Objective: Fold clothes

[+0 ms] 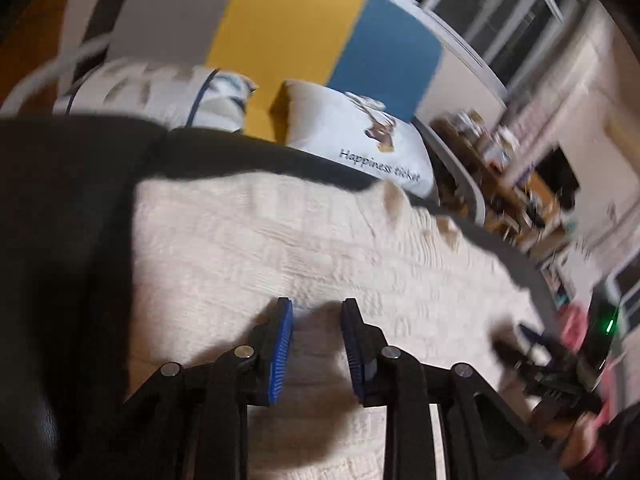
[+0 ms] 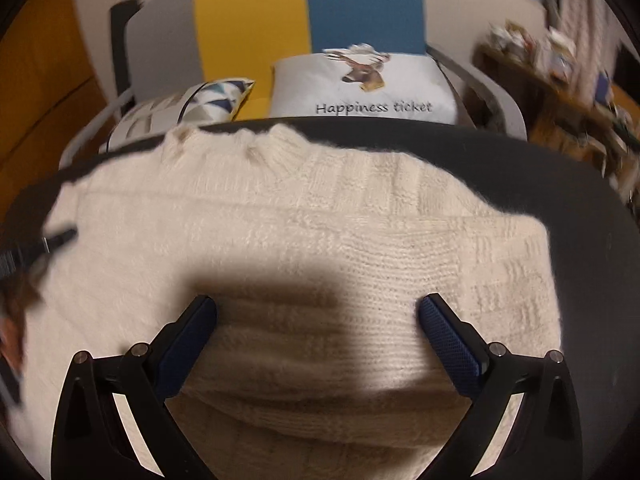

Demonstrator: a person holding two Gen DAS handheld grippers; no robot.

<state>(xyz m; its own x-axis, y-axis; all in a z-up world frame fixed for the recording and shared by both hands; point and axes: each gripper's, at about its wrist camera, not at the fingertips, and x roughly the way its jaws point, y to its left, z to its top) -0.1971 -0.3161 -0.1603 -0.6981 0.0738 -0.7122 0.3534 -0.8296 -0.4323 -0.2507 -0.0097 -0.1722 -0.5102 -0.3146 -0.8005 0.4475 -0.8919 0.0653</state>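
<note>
Your left gripper hovers over the cream knitted sweater with its jaws partly spread; a clear gap shows between the two blue pads, and no fabric sits between them. The gripper casts a shadow on the knit directly beneath it. Whether the fingertips touch the fabric cannot be determined from this view.

Your right gripper is fully released, with its jaws set wide apart. Its blue pads flank a raised fold of the sweater, and nothing is clamped between them. A broad shadow falls on the knit between the jaws.

The sweater lies spread on a dark surface, which shows around its far and right edges in the right wrist view and along its left side in the left wrist view. The ribbed edge of the sweater faces away from you, toward the far rim of that surface.

Beyond the surface stands a chair with grey, yellow and blue panels. Two cushions rest on it: a white one printed with a deer head and the words "Happiness ticket", and, to its left, one with a triangle pattern.

In the left wrist view, the right gripper appears at the lower right, blurred, above the sweater's edge.
</note>
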